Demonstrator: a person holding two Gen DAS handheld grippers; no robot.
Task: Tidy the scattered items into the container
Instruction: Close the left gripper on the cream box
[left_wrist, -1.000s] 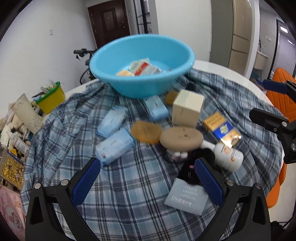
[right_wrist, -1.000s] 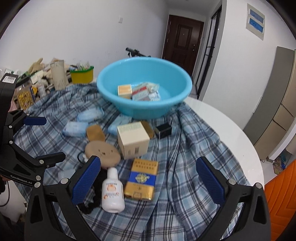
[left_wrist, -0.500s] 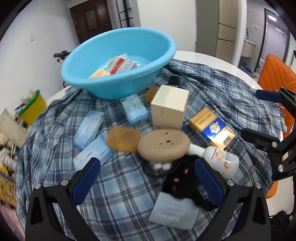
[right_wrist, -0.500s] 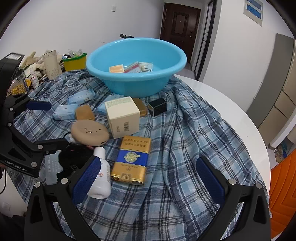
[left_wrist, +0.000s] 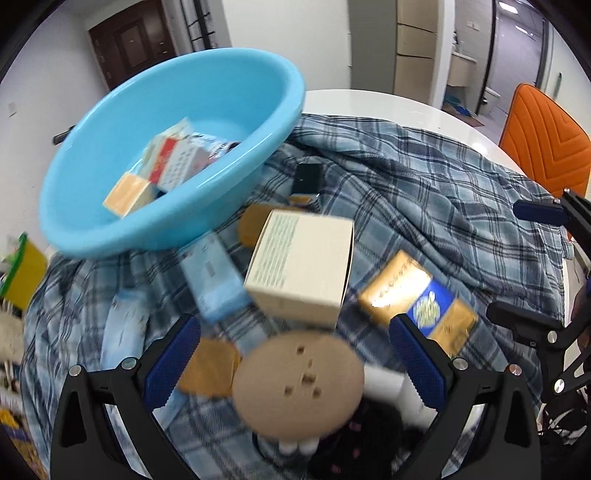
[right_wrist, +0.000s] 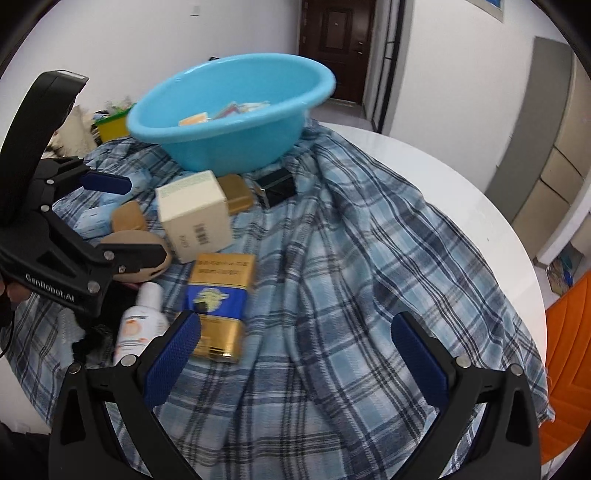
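The round tan disc (left_wrist: 299, 384) lies near, between the spread jaws of the left claw (left_wrist: 295, 362), resting on a dark heap. It looks light, stiff and smooth-topped; its thin rim seems the place to pinch. Beyond it stand the cream box (left_wrist: 301, 273) and the blue basin (left_wrist: 173, 162), far left. The right claw (right_wrist: 295, 354) gapes empty above the plaid cloth (right_wrist: 369, 258).

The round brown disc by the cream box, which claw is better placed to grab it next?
Probably left. The left claw is open with the round brown disc between its fingers. The right claw is open over bare plaid cloth, with the disc off to its left.
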